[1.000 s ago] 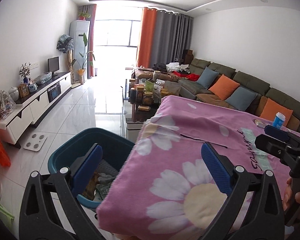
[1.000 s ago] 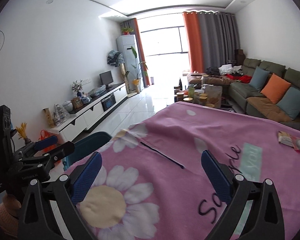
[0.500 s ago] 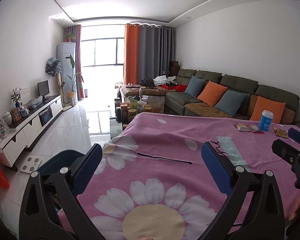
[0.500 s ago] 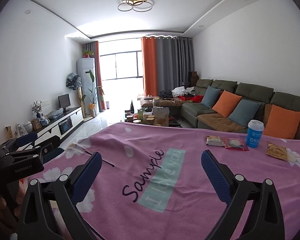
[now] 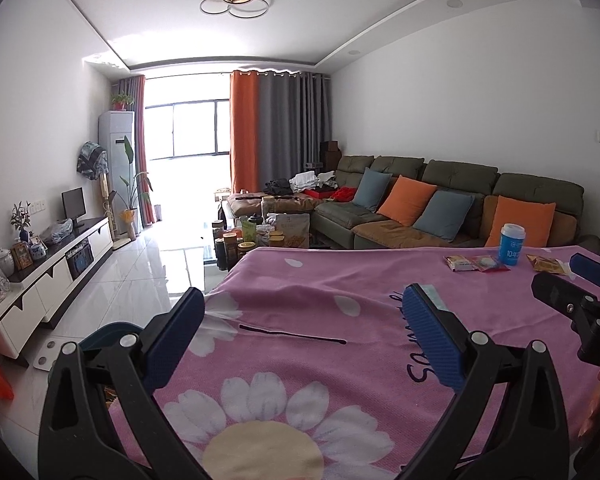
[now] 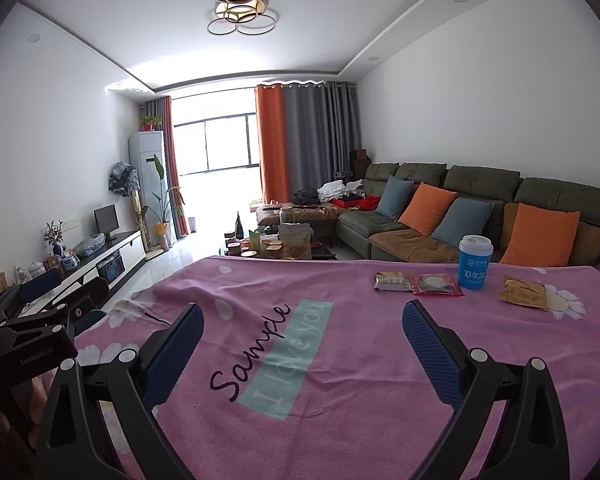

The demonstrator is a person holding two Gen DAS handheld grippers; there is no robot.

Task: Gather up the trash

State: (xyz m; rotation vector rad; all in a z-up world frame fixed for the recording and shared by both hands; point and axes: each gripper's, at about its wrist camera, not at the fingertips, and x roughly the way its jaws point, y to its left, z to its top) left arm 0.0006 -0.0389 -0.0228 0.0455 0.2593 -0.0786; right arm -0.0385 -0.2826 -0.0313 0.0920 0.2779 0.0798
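Observation:
On the pink flowered cloth of the table (image 6: 340, 360) lie a blue paper cup (image 6: 475, 262), a tan snack wrapper (image 6: 393, 281), a red wrapper (image 6: 437, 284) and a brown wrapper (image 6: 524, 292), all at the far right. They also show in the left wrist view: cup (image 5: 512, 244), wrappers (image 5: 476, 263). A thin black stick (image 5: 292, 334) lies on the cloth. My left gripper (image 5: 300, 336) is open and empty over the table's near left. My right gripper (image 6: 302, 354) is open and empty, well short of the trash. A teal bin (image 5: 108, 332) stands on the floor left of the table, mostly hidden.
A green sofa (image 6: 480, 208) with orange and blue cushions runs along the right wall. A cluttered coffee table (image 5: 260, 232) stands beyond the table. A white TV cabinet (image 5: 48, 276) lines the left wall. A white scale (image 5: 46, 354) lies on the tiled floor.
Both grippers have tilted up and swung right, away from the bin. The cup and wrappers have come into view. Both stayed open.

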